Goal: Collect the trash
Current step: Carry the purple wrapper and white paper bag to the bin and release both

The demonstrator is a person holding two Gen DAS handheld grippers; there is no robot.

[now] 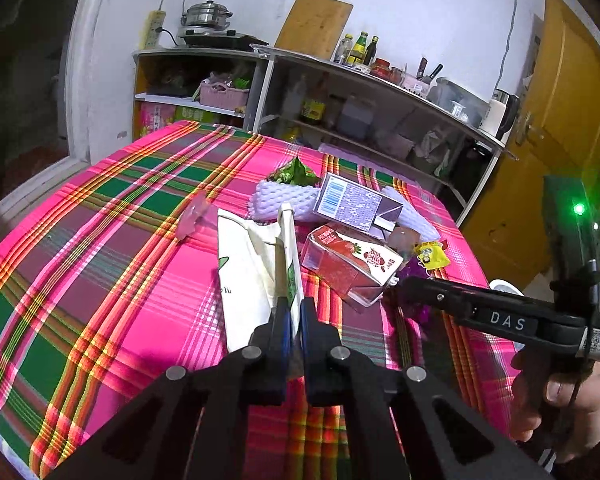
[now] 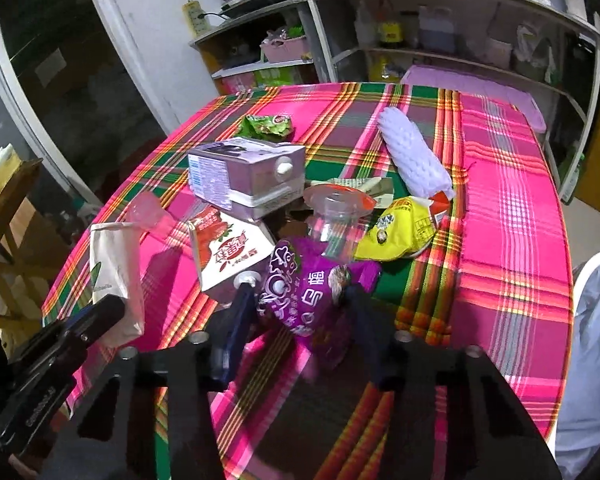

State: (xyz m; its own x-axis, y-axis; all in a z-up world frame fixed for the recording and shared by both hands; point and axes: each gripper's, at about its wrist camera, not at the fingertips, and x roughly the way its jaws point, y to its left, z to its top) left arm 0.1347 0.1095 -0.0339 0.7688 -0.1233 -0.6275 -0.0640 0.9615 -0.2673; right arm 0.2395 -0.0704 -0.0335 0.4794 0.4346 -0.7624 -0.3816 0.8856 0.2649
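Observation:
My left gripper [image 1: 295,308] is shut on the top edge of a white paper bag [image 1: 252,272] that stands on the plaid tablecloth [image 1: 100,240]. My right gripper [image 2: 298,286] has both fingers pressed against a crumpled purple snack packet [image 2: 300,300], which it holds just above the cloth. Behind the packet lies a pile of trash: a red strawberry milk carton [image 2: 228,248], a purple carton [image 2: 244,172], a clear plastic cup [image 2: 336,216], a yellow wrapper [image 2: 400,232], a white foam net [image 2: 416,160] and a green wrapper [image 2: 268,124]. The bag [image 2: 116,264] stands to the left of the pile.
A pink see-through cup [image 2: 148,208] lies left of the cartons. Metal shelves [image 1: 380,120] with bottles and pots stand behind the table, and a yellow door [image 1: 560,120] is at the right. A wooden chair [image 2: 8,216] is off the table's left edge. A person's leg [image 2: 592,360] is at the right.

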